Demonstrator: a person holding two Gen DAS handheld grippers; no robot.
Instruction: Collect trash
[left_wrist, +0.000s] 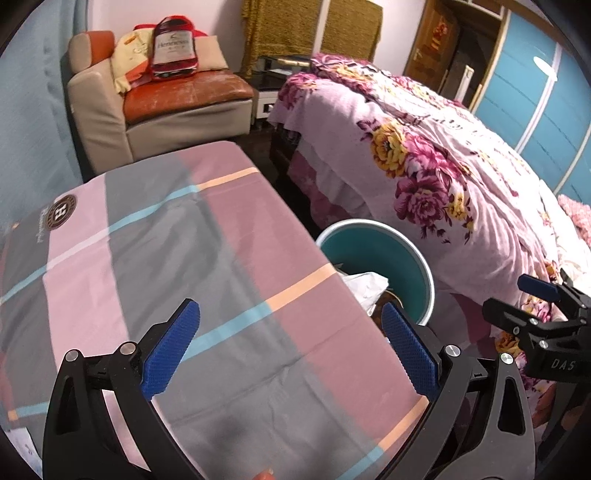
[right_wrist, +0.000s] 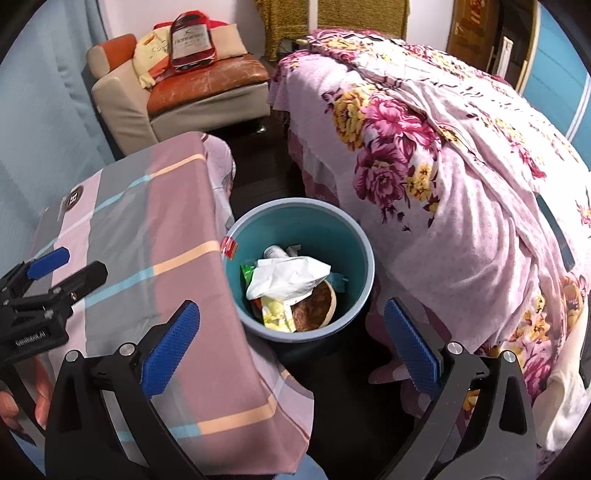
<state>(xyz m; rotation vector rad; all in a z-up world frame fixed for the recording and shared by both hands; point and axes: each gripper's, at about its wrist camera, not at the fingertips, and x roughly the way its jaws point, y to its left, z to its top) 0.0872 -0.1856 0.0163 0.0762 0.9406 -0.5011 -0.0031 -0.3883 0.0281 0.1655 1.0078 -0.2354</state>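
Observation:
A blue trash bin (right_wrist: 360, 236) stands on the dark floor between the table and the bed; it also shows in the left wrist view (left_wrist: 410, 254). It holds white tissue (right_wrist: 288, 277), a brown bowl (right_wrist: 316, 306), yellow wrappers (right_wrist: 275, 314) and other scraps. My right gripper (right_wrist: 291, 332) is open and empty, above the bin's near rim. My left gripper (left_wrist: 291, 336) is open and empty over the table's checked cloth (left_wrist: 166, 258). Each gripper shows in the other's view, the left one (right_wrist: 55, 269) and the right one (left_wrist: 532, 299).
A bed with a pink floral quilt (right_wrist: 461, 166) lies right of the bin. An armchair (left_wrist: 166, 99) with a red bottle-shaped cushion (left_wrist: 173, 48) stands at the back. Blue wardrobe doors (left_wrist: 535, 92) are at the far right. A blue curtain (left_wrist: 33, 129) hangs on the left.

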